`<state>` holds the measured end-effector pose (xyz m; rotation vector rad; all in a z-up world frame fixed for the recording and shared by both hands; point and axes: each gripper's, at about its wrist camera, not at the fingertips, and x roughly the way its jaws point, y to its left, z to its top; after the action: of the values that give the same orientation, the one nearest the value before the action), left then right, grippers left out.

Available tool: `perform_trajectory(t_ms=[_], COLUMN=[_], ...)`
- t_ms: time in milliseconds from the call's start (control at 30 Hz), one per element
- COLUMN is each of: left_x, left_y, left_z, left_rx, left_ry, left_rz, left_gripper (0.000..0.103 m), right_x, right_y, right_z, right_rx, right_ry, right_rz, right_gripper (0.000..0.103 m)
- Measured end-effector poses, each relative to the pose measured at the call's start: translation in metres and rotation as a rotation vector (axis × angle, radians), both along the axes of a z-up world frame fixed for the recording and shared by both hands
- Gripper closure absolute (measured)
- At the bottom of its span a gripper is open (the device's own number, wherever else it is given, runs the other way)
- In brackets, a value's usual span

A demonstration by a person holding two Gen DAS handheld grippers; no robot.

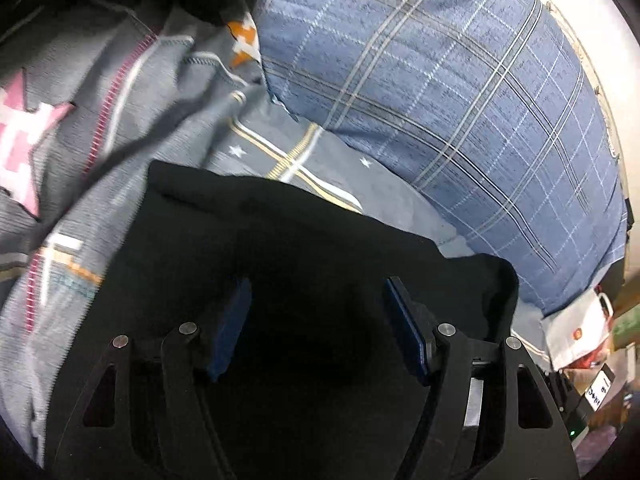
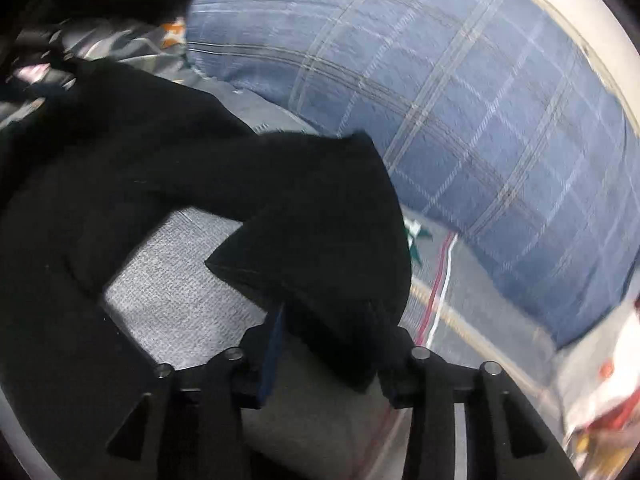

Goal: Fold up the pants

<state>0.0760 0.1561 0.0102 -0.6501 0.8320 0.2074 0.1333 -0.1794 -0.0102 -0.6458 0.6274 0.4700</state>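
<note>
Lying under left gripper (image 1: pixel 316 320) | pants (image 1: pixel 280 232) | between right gripper (image 2: pixel 326 344) jaws

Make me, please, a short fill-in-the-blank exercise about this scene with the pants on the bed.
1. The pants are ____ in colour.
2. The big pillow has a blue ____ pattern.
3. The star printed on the grey bedsheet is ____.
4. The right hand-held gripper has a fold of the ____ between its fingers.

Missing words: black; plaid; pink; pants
</note>
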Motion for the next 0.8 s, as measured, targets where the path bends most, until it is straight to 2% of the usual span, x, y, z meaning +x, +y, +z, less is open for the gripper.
perform_trajectory(t_ms=[133, 200, 267, 367, 400, 433, 467, 533, 567, 633, 667, 733, 800], left_x=[0.007, 0.008, 0.008, 0.008, 0.008, 0.007, 0.007, 0.006, 0.006, 0.006, 0.006, 0.007, 0.008], left_y=[-0.009, -0.012, -0.013, -0.011, -0.01, -0.01, -0.009, -0.008, -0.007, -0.006, -0.007, -0.006, -0.005], left_z=[-0.009, -0.012, -0.012, -0.015, -0.016, -0.016, -0.017, -0.017, -0.017, -0.018, -0.018, -0.02, -0.02], left_rx=[-0.04, -0.045, -0.046, -0.066, -0.073, -0.077, -0.081, -0.085, -0.086, -0.087, -0.087, -0.087, -0.086], left_ry=[0.043, 0.057, 0.06, 0.062, 0.061, 0.061, 0.062, 0.062, 0.062, 0.065, 0.068, 0.072, 0.076], left_rz=[-0.045, -0.053, -0.054, -0.043, -0.041, -0.039, -0.037, -0.037, -0.037, -0.037, -0.038, -0.039, -0.039], left_gripper=[0.036, 0.036, 0.036, 0.036, 0.036, 0.036, 0.036, 0.036, 0.036, 0.036, 0.036, 0.036, 0.036], right_x=[-0.002, 0.008, 0.015, 0.022, 0.024, 0.029, 0.034, 0.036, 0.035, 0.032, 0.025, 0.018, 0.01], right_y=[0.011, 0.017, 0.011, -0.001, -0.006, -0.009, -0.017, -0.035, -0.05, -0.068, -0.082, -0.096, -0.105], right_z=[-0.002, -0.013, -0.012, -0.014, -0.014, -0.013, -0.012, -0.001, 0.012, 0.032, 0.05, 0.071, 0.095], right_rx=[-0.05, -0.096, -0.052, 0.019, 0.041, 0.068, 0.108, 0.208, 0.323, 0.473, 0.581, 0.7, 0.841], right_ry=[-0.014, 0.026, 0.017, 0.067, 0.071, 0.083, 0.118, 0.096, 0.102, 0.124, 0.137, 0.168, 0.241], right_rz=[0.144, 0.179, 0.19, 0.172, 0.143, 0.092, 0.014, -0.065, -0.109, -0.147, -0.16, -0.169, -0.146], right_gripper=[0.04, 0.04, 0.036, 0.036, 0.041, 0.077, 0.095, 0.095, 0.095, 0.095, 0.095, 0.095, 0.095])
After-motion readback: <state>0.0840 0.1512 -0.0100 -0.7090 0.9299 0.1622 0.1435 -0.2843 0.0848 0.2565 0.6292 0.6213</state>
